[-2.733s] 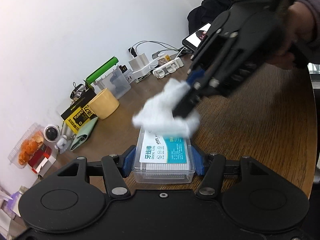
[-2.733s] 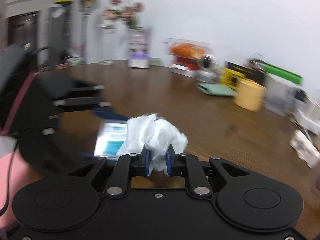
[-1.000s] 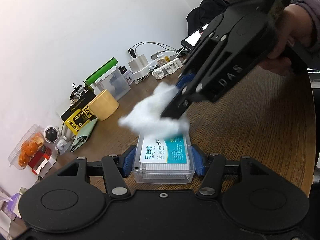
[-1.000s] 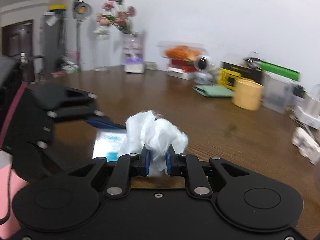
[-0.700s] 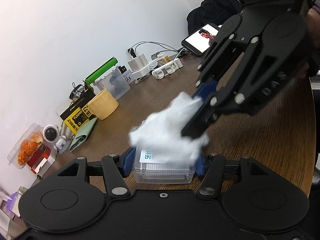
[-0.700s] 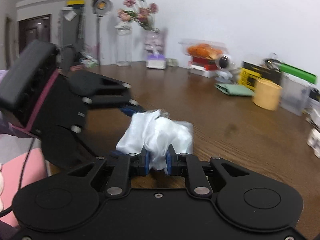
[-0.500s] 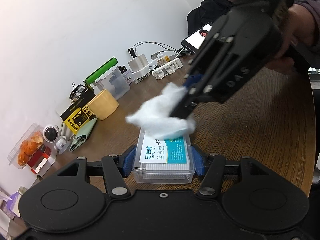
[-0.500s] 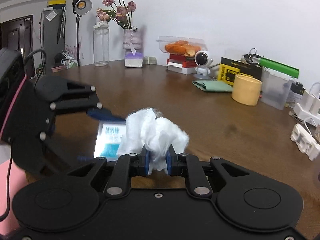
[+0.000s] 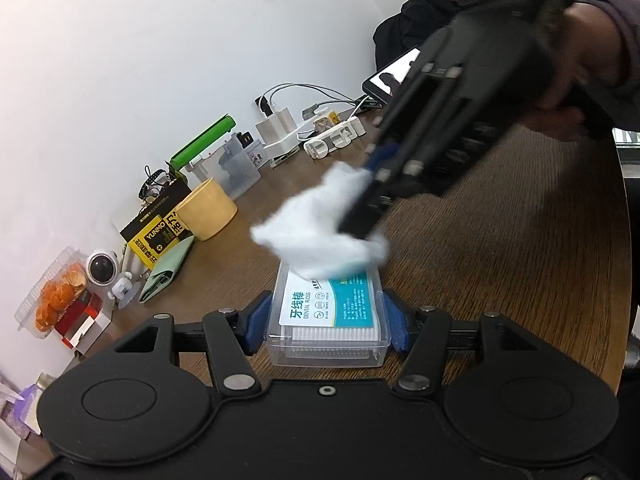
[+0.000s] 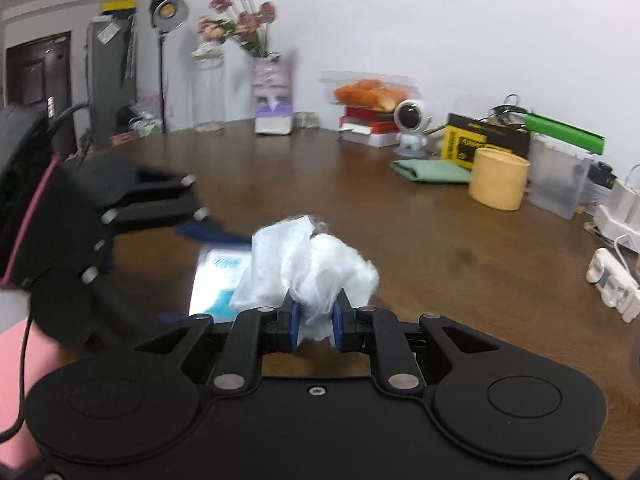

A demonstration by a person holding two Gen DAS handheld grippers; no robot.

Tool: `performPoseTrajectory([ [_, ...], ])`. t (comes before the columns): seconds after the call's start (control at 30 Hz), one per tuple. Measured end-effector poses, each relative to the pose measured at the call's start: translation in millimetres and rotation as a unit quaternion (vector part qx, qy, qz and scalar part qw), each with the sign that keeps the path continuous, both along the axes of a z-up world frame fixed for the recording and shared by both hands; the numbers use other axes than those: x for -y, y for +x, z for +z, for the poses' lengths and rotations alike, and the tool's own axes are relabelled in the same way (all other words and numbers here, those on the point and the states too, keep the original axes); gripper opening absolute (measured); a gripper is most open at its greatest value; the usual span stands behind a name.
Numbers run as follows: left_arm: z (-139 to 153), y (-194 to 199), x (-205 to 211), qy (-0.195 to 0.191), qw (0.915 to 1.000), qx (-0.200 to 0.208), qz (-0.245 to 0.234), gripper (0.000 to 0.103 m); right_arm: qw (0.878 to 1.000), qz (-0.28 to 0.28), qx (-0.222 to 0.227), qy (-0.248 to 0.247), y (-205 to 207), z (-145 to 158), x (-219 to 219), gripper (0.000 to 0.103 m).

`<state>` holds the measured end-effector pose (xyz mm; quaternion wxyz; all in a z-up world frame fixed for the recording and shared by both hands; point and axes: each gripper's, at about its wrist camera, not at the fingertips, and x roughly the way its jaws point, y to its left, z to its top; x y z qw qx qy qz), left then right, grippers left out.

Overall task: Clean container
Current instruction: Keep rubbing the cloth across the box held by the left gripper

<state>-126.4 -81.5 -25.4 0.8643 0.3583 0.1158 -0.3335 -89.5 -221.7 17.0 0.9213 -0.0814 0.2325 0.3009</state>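
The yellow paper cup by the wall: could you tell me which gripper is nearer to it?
Right gripper, judging roughly: it's over the table nearer the yellow paper cup; the left gripper sits farther back.

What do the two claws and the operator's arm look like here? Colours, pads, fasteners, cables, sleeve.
Both claws are matte black plastic: a wide body with two round discs, scissor linkage arms with silver rivets, and blue pads on the fingers. The left claw has a pink stripe along its body and a thin black cable trailing down. The hand on the right claw wears a dark purplish sleeve.
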Motion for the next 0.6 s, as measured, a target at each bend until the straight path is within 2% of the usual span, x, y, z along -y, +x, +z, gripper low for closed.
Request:
performPoseTrajectory([
  [0.1,0,0,0,-0.001,1.0,-0.001,0.0,0.057,1.0,0.02,0.005,0.007,2,3,-11,0.017],
  [0.27,1,1,-1,-0.005,1.0,-0.009,0.001,0.057,0.997,0.082,0.008,0.001,-19,1,-27,0.017],
  [0.47,-2,-1,5,0.005,0.9999,0.012,0.0,0.057,1.0,0.005,0.001,-0.001,4,0,-4,0.017],
  [0.53,-4,-3,6,0.01,0.9997,0.021,-0.008,0.057,1.0,0.012,0.003,0.003,5,4,-6,0.017],
  [0.6,-2,0,4,0.002,0.9999,0.008,-0.011,0.057,0.999,0.041,0.007,0.008,-1,8,-14,0.017],
])
